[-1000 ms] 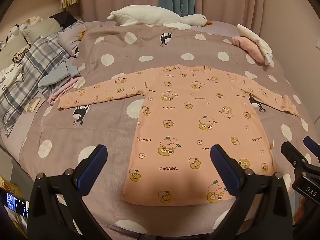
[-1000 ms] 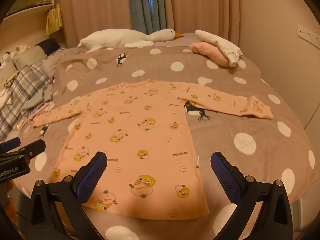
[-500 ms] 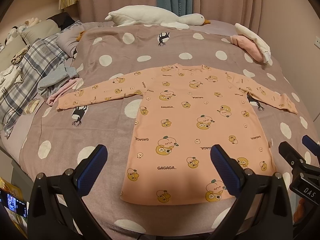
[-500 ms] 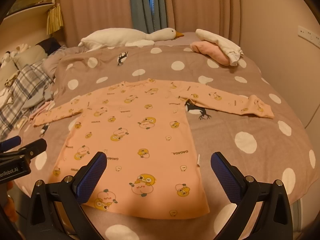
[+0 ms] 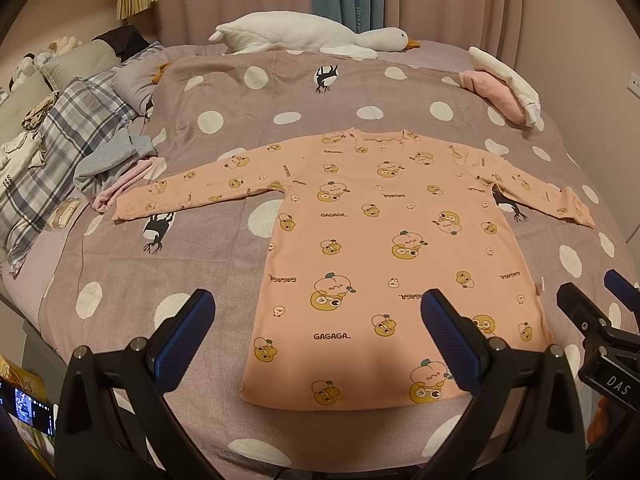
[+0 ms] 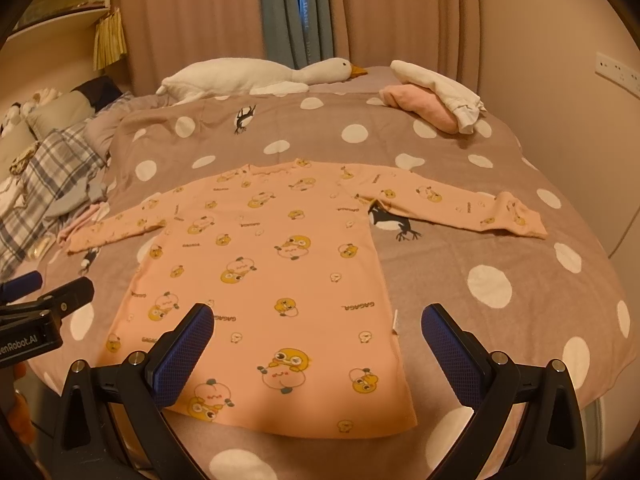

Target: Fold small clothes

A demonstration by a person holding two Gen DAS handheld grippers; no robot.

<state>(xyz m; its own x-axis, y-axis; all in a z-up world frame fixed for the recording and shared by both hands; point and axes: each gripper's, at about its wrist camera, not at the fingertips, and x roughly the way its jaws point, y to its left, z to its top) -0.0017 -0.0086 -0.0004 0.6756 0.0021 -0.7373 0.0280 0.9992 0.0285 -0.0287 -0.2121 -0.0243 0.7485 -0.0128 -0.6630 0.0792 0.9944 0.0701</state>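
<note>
A small peach long-sleeved shirt [image 5: 384, 248] with cartoon prints lies flat on the spotted bedspread, both sleeves spread out sideways, neck away from me. It also shows in the right wrist view [image 6: 272, 280]. My left gripper [image 5: 316, 324] is open and empty, held above the shirt's hem near its left side. My right gripper [image 6: 316, 340] is open and empty above the hem's right part. The right gripper's side shows at the right edge of the left wrist view [image 5: 600, 328]. The left gripper's side shows at the left edge of the right wrist view [image 6: 44, 308].
A white goose plush [image 5: 304, 36] lies at the far edge of the bed. Folded pink and white clothes [image 5: 504, 88] sit at the far right. A pile of plaid, grey and pink clothes [image 5: 80, 140] lies at the left. The spotted bedspread [image 5: 200, 260] covers the bed.
Both grippers have pulled back and up slightly; the shirt sits a little higher in the views. The shirt itself has not moved.
</note>
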